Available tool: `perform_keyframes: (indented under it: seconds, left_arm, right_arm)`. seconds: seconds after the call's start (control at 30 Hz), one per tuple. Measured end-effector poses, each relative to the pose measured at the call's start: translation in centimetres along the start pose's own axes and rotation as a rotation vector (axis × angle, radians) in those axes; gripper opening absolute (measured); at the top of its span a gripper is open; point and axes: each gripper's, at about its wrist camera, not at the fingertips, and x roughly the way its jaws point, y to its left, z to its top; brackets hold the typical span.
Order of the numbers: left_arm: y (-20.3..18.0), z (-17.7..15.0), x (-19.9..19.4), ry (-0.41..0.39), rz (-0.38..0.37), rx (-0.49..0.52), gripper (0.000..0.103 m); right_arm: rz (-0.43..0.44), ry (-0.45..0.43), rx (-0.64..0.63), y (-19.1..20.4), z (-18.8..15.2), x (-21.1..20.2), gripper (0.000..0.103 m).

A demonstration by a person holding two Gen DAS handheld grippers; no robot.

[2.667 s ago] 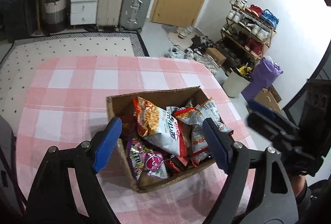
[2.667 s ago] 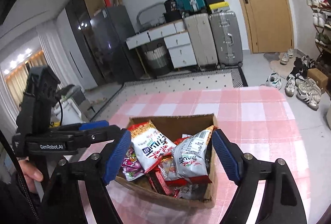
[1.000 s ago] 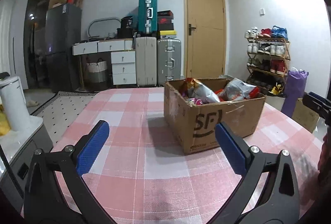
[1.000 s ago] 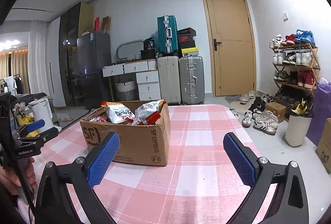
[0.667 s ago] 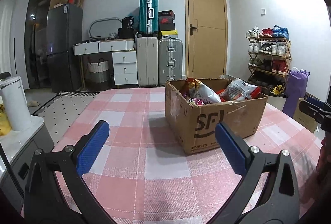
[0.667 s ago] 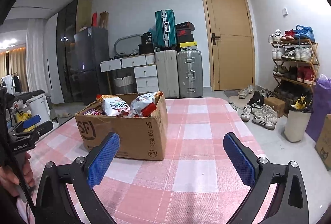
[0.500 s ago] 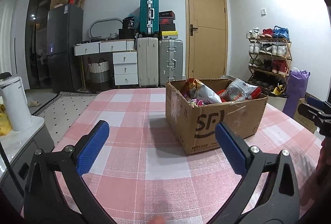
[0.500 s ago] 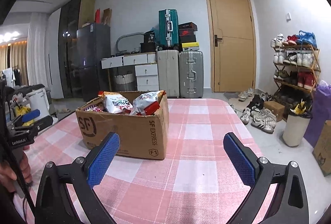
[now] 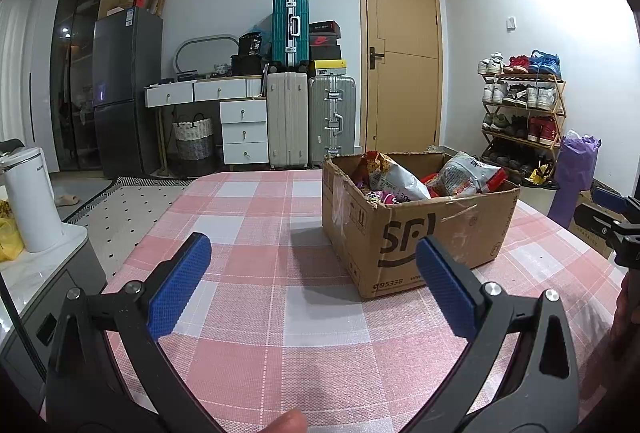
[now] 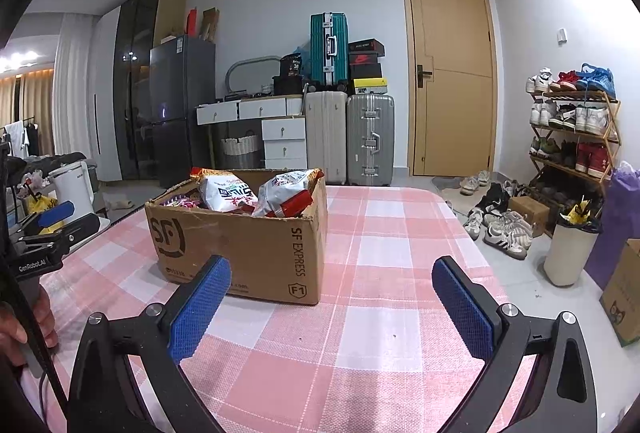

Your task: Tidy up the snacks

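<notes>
Snacks (image 9: 404, 179) heaped in cardboard box (image 9: 436, 233) on checked surface (image 9: 256, 225); lower packets hidden behind box wall, labels unreadable. Left view: left tongs (image 9: 312, 285) released, empty, level, low over surface, box ahead to right; right tongs only sliver at right edge. Right view: right tongs (image 10: 332, 305) released, empty, low, box (image 10: 248, 237) ahead-left, packets (image 10: 228, 195) poking above rim; left tongs cut off at left edge.

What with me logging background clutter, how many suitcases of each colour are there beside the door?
Teal suitcase: 1
White suitcase: 1
Silver suitcase: 1
Total: 3
</notes>
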Motion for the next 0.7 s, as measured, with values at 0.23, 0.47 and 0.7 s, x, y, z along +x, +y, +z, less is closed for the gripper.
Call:
perform_keyframes:
  seconds: [0.23, 0.47, 0.7]
  left_arm:
    - [-0.01, 0.0, -0.02, -0.001, 0.0, 0.0, 0.102]
    - [-0.01, 0.0, -0.03, -0.001, 0.0, 0.0, 0.102]
    - [-0.03, -0.03, -0.01, -0.001, 0.0, 0.0, 0.102]
  right_arm:
    - [-0.004, -0.005, -0.001, -0.02, 0.0, -0.01, 0.102]
    - [-0.004, -0.007, -0.003, 0.01, 0.0, 0.07, 0.102]
    - [-0.012, -0.007, 0.0, -0.06, -0.01, 0.19, 0.102]
